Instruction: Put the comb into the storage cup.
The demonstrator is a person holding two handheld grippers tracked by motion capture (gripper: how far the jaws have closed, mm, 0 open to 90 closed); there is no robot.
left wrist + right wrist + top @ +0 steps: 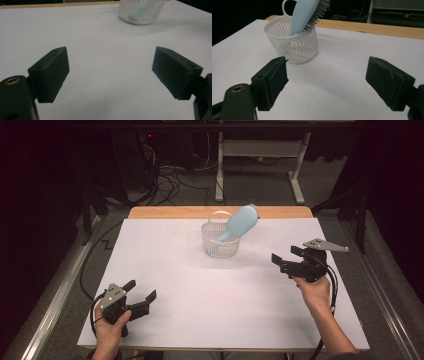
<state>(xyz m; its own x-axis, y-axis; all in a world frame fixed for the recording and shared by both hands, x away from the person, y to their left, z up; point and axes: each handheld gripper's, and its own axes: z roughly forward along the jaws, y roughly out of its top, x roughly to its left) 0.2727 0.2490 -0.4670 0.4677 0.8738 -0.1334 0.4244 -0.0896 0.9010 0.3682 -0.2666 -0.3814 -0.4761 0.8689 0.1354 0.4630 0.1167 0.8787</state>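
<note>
I see a small round white basket (220, 242) of slotted plastic, with thin upright ribs and a looped handle at its far rim, standing on the far middle of the tabletop (200, 290). A pale blue hairbrush (240, 222) stands in it handle-down, its smooth oval back leaning out over the basket's right rim; in the right gripper view the brush's (305, 13) dark bristles face the far edge, and the handle shows through the ribs of the basket (294, 46).

The tabletop is covered by a flat matte white sheet with faint fold lines, and a strip of light wood shows along its far edge.

My left gripper (143, 296) sits low near the front left corner, held in a hand, jaws spread wide with nothing between them. In the left gripper view its blocky black pads (52, 72) have a dull, rubbery face and bevelled tips, and the basket (141, 11) lies ahead, well apart.

My right gripper (283, 258) is at the right side of the sheet, pointing left towards the basket, jaws likewise wide and empty. Its pads (273, 80) look rougher, with worn, chipped edges. A grey three-cornered plate (320, 244) tops it, and a black cable (332, 285) loops back along the forearm.
</note>
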